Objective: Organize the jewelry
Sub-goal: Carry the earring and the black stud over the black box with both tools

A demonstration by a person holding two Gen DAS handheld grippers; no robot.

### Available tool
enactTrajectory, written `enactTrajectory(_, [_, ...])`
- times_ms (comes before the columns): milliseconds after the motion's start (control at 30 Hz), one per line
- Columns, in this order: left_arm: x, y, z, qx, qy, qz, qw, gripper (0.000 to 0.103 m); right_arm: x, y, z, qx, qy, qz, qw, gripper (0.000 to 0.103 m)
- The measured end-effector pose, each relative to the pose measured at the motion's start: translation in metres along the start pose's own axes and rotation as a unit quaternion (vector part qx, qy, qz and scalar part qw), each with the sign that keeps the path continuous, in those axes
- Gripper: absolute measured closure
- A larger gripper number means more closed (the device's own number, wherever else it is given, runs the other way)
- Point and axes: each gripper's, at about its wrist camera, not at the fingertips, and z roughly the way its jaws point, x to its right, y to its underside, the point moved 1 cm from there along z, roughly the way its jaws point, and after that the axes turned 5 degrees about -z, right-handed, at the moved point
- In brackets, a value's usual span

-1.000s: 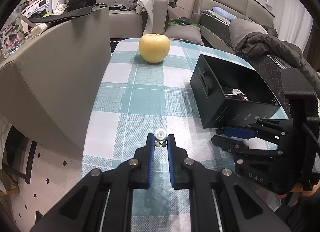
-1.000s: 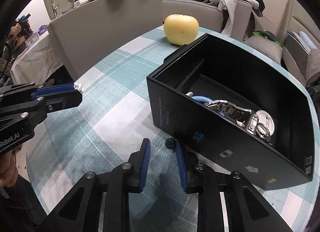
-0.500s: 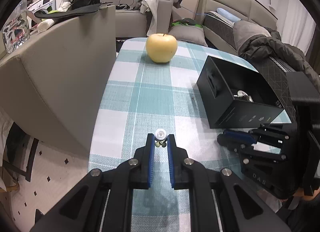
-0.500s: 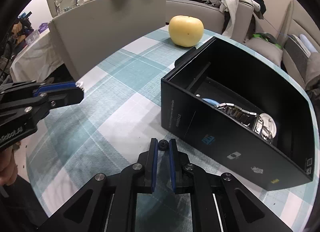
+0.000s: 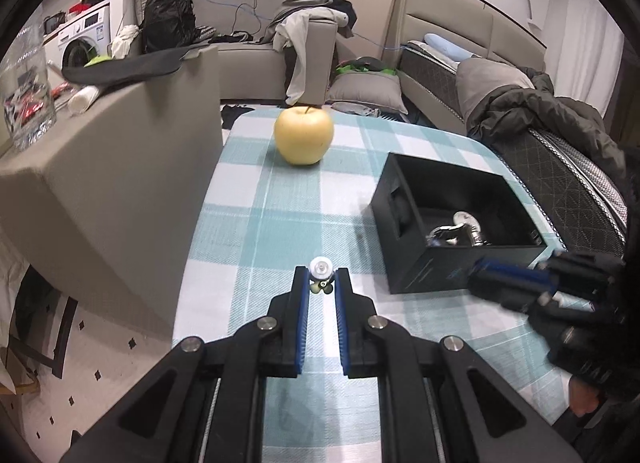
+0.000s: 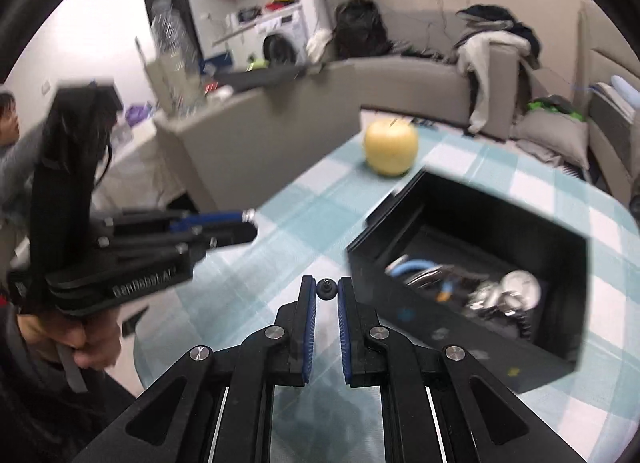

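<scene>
Small table (image 5: 280, 199) w/ rounded corners, covered in a teal-and-white checked cloth. White floor tiles w/ small black diamonds show beside it at lower left. A yellow apple (image 5: 304, 135) sits near the far edge. An open black box (image 5: 424, 267) sits on the right side of the cloth; inside lie a silver metal watch (image 5: 460, 229) and, in the right-wrist view, something light blue, blurred.

Room beyond: grey sofa (image 5: 248, 63) strewn w/ clothes and a black backpack (image 5: 168, 23); a grey cushioned block (image 5: 100, 159) close against the table's left side; a washing machine (image 5: 80, 43) at far left; a bed w/ a dark jacket (image 5: 536, 119) at right. A person's head and grey sleeve sit at the left edge of the right-wrist view.

Left gripper (image 5: 321, 287), black w/ blue pads, is clamped on a small white earring (image 5: 321, 266), a dark-green bit just under it, held above the cloth.

Right gripper (image 6: 327, 295), same build, is clamped on a tiny dark earring back (image 6: 326, 288) at its tips, above the cloth just left of the box's near corner.

Writing: the left gripper's side carries pale lettering, approx. "GenRobot.AI", blurred. The box's near wall has small printed icons, too blurred to read.
</scene>
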Motion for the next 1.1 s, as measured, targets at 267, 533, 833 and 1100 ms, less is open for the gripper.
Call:
enactTrajectory(267, [0.029, -0.011, -0.004, 0.030, 0.017, 0.012, 0.9993, 0.095, 0.050, -0.005, -0.045, 0.052, 0.043, 0.059, 0.996, 0.093])
enactTrajectory(533, [0.055, -0.022, 0.015, 0.026, 0.036, 0.018, 0.9988, 0.095, 0.085, 0.006, -0.070, 0.064, 0.073, 0.098, 0.990, 0.093])
enactTrajectory(833, [0.081, -0.031, 0.034, 0.017, 0.047, 0.033, 0.9982, 0.095, 0.109, 0.013, -0.074, 0.062, 0.076, 0.128, 0.987, 0.093])
enactTrajectory(1100, [0.085, -0.031, 0.046, 0.007, 0.046, 0.034, 0.9983, 0.095, 0.113, 0.011, -0.063, 0.052, 0.066, 0.130, 0.988, 0.093])
